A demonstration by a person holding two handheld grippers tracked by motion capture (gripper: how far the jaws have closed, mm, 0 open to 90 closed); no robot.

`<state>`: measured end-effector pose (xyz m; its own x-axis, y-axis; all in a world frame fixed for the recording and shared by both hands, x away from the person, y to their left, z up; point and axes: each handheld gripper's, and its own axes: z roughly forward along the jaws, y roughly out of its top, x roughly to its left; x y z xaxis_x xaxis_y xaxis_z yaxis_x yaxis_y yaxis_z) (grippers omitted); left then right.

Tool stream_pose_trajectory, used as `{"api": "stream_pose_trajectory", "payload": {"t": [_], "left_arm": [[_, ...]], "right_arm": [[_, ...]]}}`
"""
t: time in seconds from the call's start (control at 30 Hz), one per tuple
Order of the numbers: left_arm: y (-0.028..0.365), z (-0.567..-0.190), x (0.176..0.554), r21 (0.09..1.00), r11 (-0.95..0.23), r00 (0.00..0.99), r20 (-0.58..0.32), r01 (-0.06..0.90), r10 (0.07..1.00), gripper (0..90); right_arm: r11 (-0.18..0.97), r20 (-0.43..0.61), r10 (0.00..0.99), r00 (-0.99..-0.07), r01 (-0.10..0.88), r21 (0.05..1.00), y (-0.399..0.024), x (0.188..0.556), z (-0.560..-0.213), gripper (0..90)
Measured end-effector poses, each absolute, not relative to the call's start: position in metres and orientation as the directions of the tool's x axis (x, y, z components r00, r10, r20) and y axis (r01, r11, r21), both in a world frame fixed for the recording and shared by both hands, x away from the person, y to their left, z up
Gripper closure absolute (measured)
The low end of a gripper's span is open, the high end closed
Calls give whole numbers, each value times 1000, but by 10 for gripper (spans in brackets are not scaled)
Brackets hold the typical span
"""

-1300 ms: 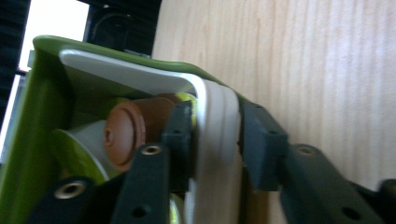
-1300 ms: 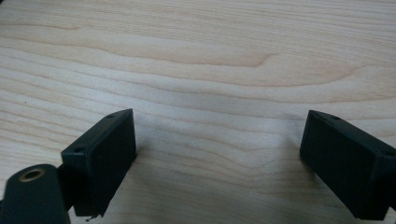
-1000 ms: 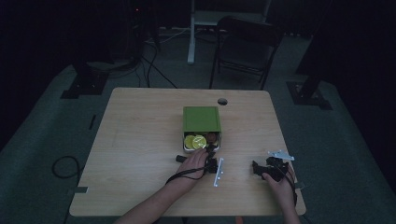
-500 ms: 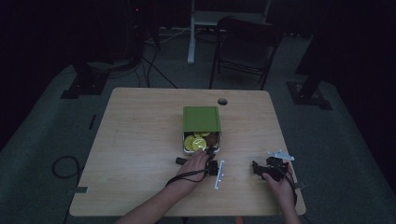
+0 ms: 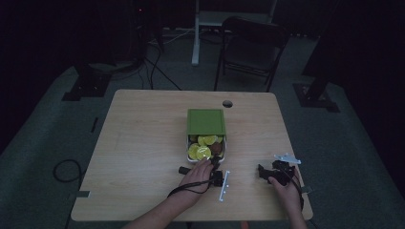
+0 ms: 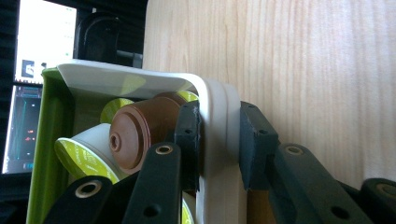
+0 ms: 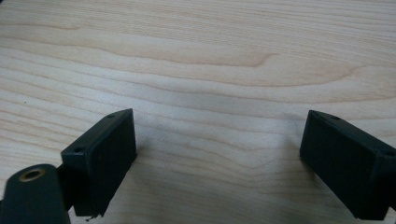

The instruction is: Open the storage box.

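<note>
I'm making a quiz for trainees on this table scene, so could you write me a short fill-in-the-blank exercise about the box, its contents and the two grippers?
1. The left gripper has its jaws closed on the white ____ of the box.
2. The lid of the box is ____ in colour.
3. The right gripper rests over bare table with its jaws ____.
4. The capsule beside the inner jaw is ____ in colour.

Missing words: wall; green; open; brown

The left gripper [image 6: 218,140] lies low on its side under the left hand [image 5: 198,172], jaws clamped tight; the right gripper [image 7: 219,161], in the right hand [image 5: 282,183], rests with jaws spread wide
</note>
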<state>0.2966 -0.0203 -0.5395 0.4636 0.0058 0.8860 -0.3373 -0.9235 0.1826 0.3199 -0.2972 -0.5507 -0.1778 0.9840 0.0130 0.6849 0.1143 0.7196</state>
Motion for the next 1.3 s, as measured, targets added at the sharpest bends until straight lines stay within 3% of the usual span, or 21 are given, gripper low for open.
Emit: {"api": "stream_pose_trajectory", "payload": {"t": [1.3], "left_arm": [[-17,-538,236,175,-912,507,861,-370,-41,730]], "right_arm": [[114,13,984,-178,685,720,-297,320,-551,103]]}}
